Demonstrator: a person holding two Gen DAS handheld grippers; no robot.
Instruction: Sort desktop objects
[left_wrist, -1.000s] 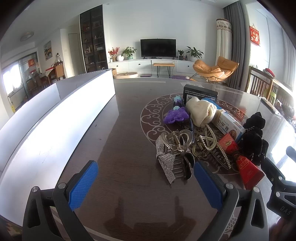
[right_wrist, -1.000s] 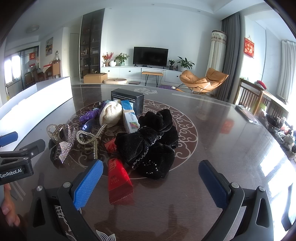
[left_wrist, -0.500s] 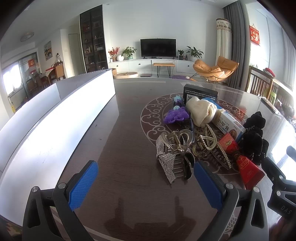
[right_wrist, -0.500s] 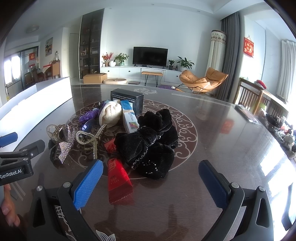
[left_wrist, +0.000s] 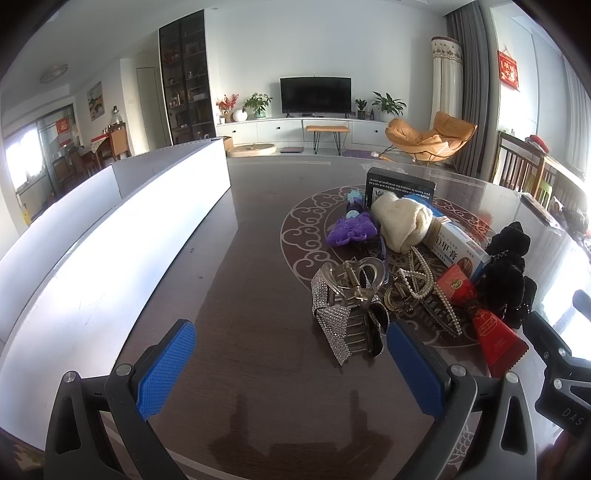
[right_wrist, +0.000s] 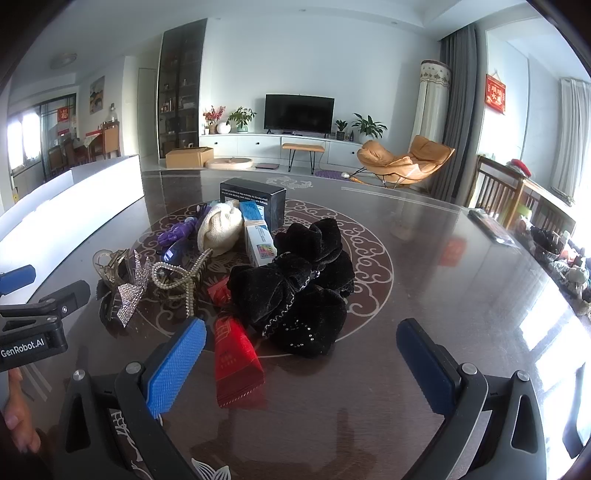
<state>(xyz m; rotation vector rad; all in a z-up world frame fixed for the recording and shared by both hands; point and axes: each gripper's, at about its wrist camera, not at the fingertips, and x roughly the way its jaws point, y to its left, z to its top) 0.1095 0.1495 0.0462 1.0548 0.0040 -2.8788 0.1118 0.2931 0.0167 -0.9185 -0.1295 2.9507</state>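
Now both grippers low over dark table (right_wrist: 443, 258), pointing far toward clutter pile, fingers level. Left gripper (left_wrist: 291, 365) spread wide, nothing between pads, bare tabletop below; clear claw clip (left_wrist: 351, 295) with rhinestone bow just beyond its right finger. Right gripper (right_wrist: 301, 365) also spread wide, empty; red packet (right_wrist: 236, 362) just beside its left finger, black velvet scrunchies (right_wrist: 295, 288) ahead, between fingers' lines. White box (left_wrist: 92, 240) along left side.
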